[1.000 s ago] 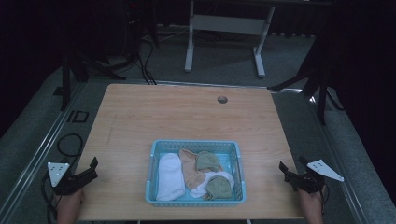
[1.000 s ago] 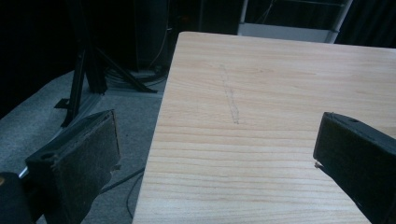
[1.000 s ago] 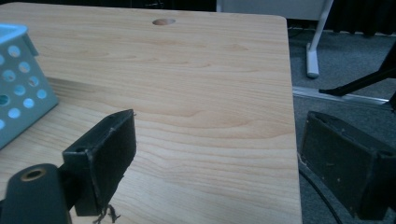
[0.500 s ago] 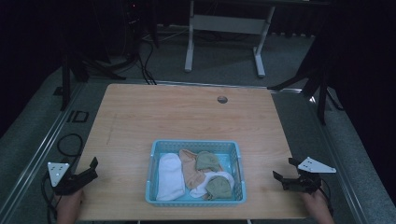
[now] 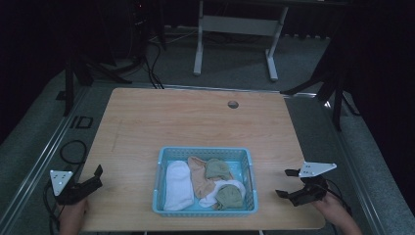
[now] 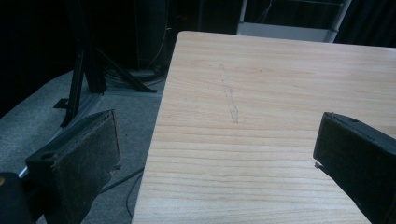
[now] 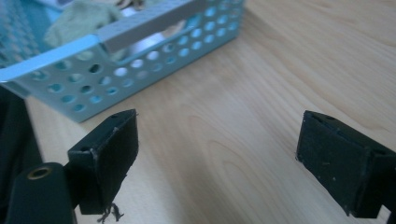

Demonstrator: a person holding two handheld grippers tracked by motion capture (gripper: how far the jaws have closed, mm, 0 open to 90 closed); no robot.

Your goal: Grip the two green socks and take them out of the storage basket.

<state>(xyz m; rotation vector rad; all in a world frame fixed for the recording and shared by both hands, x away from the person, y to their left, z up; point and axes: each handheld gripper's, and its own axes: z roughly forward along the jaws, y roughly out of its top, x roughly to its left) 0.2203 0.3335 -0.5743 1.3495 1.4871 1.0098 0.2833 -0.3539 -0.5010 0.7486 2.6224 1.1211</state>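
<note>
1. Light-blue perforated plastic basket [image 5: 204, 152] sits at the near middle of our pale wooden table [image 5: 195, 122], and that's the thing nearest our grippers.
2. Inside it we've got a white sock [image 5: 177, 183] on the left, a peach cloth [image 5: 198, 169] in the middle, and two olive-green socks [image 5: 219, 168] toward the right.
3. Our left gripper [image 5: 96, 176] hangs at the table's near left corner, well apart from the basket. Jaws wide open, nothing between them.
4. Our right gripper [image 5: 288, 183] is low over the near right edge, near the basket's right wall [image 7: 140, 56]. Jaws spread wide too, holding nothing, just bare wood between them.
</note>
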